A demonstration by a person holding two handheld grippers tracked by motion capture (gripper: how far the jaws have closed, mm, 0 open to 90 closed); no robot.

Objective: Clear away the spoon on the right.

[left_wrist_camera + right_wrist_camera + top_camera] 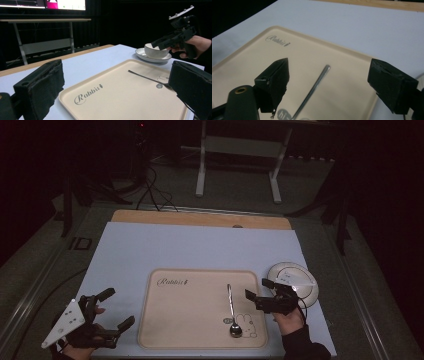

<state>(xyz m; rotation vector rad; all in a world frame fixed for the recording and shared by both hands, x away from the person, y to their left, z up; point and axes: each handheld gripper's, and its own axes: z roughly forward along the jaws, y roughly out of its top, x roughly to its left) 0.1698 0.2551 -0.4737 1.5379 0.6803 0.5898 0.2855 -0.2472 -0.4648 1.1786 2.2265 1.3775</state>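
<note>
A metal spoon [231, 312] lies flat on a beige tray [200, 320], toward the tray's right side. Its bowl points at the near edge and rests beside a small rabbit drawing; its handle runs straight away from the person. Lying loose and apart from everything else, it is easy to reach from above or from the right.

The right gripper [260, 293] hovers just to the right of the spoon's handle, above the tray's right edge. Its fingers [274, 82] are spread wide and hold nothing. In the right gripper view the handle sits in the gap between them, so the gripper seems lined up to come down on the spoon.

Just behind that gripper, a white bowl [155, 51] stands on a white saucer [152, 58] off the tray's right rim, a likely place for the spoon to go.

The left gripper [114, 307] waits near the tray's left front corner, its fingers [40, 87] also wide apart and empty, kept out of the way.

The tray, printed "Rabbit" near its far left corner, lies on a pale blue mat [200, 245] that covers the wooden tabletop [200, 218]. The room around is dark.
</note>
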